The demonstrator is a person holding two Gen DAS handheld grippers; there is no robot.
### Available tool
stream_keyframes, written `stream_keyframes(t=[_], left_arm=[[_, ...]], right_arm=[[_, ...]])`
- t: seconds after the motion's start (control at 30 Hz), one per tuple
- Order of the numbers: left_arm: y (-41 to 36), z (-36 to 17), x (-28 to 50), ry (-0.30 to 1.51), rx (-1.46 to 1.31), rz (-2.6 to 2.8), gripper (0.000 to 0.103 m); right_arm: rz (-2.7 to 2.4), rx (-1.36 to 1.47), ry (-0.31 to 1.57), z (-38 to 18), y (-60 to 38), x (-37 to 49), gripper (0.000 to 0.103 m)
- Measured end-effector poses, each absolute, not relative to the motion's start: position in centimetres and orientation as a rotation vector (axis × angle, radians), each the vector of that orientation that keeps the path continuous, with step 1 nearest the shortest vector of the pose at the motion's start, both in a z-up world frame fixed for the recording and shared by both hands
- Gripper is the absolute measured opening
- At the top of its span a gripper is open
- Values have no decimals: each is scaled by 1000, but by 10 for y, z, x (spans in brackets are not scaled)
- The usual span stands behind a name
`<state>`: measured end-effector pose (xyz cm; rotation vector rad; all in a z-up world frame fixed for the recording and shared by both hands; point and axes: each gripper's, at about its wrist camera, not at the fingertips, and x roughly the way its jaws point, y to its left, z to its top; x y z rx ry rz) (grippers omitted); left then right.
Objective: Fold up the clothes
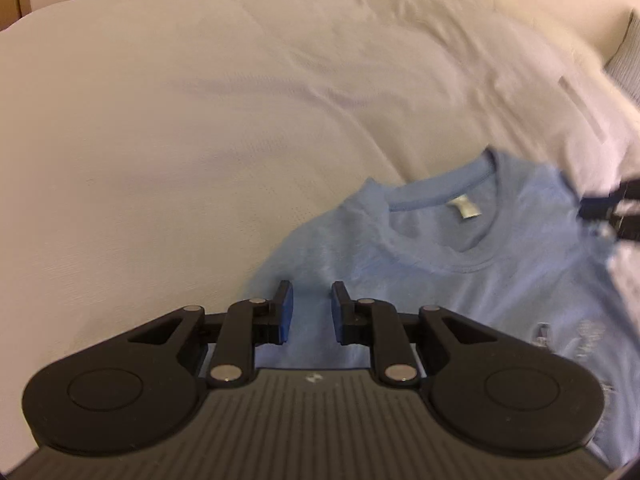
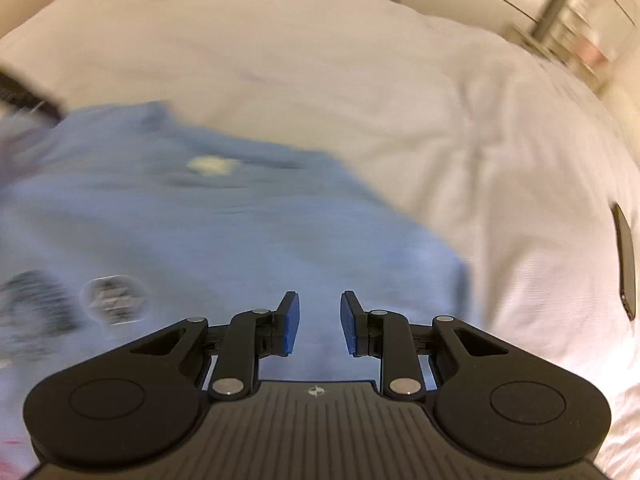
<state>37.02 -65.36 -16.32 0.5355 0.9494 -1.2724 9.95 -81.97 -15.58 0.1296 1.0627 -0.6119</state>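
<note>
A light blue T-shirt (image 1: 460, 280) lies flat on the white bed, collar and white neck label facing up. My left gripper (image 1: 312, 312) hovers over the shirt's left shoulder edge, its blue pads apart with only a small gap and nothing between them. In the right wrist view the same T-shirt (image 2: 224, 232) is blurred, with a dark print at the lower left. My right gripper (image 2: 319, 322) is open above the shirt's right side, near its edge, and holds nothing. The right gripper also shows as a dark blur (image 1: 612, 204) at the far right of the left wrist view.
The white bedsheet (image 1: 200, 140) spreads wide around the shirt. A dark phone (image 2: 626, 260) lies on the sheet at the right. Pale pillows (image 1: 624, 64) sit at the back right, and blurred furniture (image 2: 576, 20) stands beyond the bed.
</note>
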Motion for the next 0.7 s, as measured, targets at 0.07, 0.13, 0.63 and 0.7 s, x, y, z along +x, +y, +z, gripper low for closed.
stream_keyframes(t=[0.07,0.13,0.63,0.7], left_arm=[[-667,-172,370,948,547,-1223,16],[-676,-178,371,941,543,-1175,16],[-664,-131,325,825,478,-1012,19],[-658,-135,308,851,505,-1027,19]], right_arm=[[-587,143,1063,-164,-853,90,26],[-530,173,1091,-179,-877,87,26],[-601,172,1006,-165,-893,-34,18],[-471,164,1061,-181,-872,-25,18]])
